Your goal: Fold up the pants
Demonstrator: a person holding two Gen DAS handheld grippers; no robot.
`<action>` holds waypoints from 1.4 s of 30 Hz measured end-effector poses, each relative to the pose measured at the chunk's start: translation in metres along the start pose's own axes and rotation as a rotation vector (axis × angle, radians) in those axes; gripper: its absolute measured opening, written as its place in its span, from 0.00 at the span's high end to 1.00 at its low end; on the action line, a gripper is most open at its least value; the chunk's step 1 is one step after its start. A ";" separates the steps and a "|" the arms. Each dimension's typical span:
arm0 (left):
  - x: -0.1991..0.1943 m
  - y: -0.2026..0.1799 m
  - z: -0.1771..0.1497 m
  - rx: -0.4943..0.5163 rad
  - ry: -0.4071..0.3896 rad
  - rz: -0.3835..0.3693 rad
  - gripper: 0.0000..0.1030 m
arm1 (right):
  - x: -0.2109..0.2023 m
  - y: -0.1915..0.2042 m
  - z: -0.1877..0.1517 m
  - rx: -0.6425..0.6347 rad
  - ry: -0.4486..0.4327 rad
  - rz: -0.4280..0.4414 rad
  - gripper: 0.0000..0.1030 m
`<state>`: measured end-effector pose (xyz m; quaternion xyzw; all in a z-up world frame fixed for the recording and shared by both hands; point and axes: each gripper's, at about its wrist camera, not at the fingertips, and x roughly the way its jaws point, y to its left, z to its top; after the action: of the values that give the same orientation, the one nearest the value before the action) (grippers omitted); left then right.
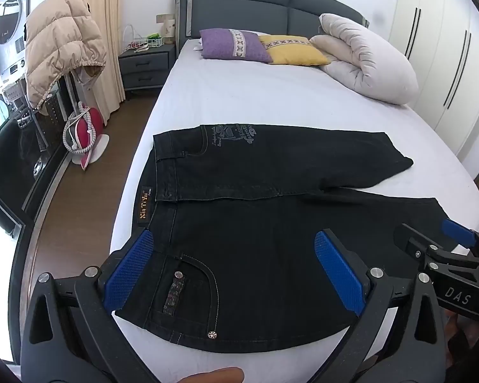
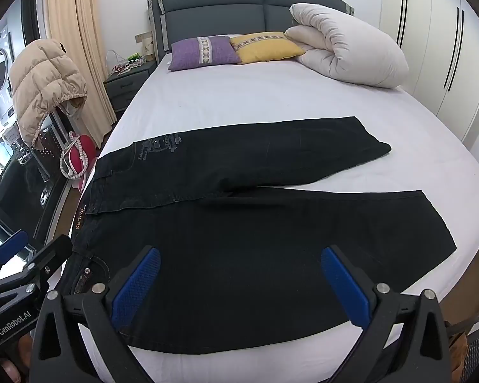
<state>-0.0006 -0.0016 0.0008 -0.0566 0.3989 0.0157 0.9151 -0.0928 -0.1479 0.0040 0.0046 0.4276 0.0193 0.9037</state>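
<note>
Black pants [image 2: 255, 210] spread flat on bed [image 2: 239, 102]; right tongs [image 2: 239, 282] gaping above near leg, nothing gripped.

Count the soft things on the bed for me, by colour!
Black: 1, the pants
Purple: 1, a pillow
Yellow: 1, a pillow
White: 1, the rolled-up duvet
Total: 4
</note>
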 end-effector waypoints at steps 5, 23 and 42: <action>0.001 0.001 0.000 -0.003 0.000 -0.001 0.00 | 0.002 -0.002 -0.002 0.000 -0.002 -0.004 0.00; 0.000 0.000 -0.002 -0.005 0.004 -0.003 0.00 | 0.002 -0.003 -0.006 -0.003 0.001 -0.004 0.00; 0.000 0.000 -0.001 -0.007 0.005 -0.005 0.00 | 0.002 0.000 -0.008 -0.003 0.002 -0.006 0.00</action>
<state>-0.0017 -0.0013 -0.0002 -0.0607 0.4012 0.0147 0.9139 -0.0977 -0.1478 -0.0031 0.0018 0.4285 0.0174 0.9034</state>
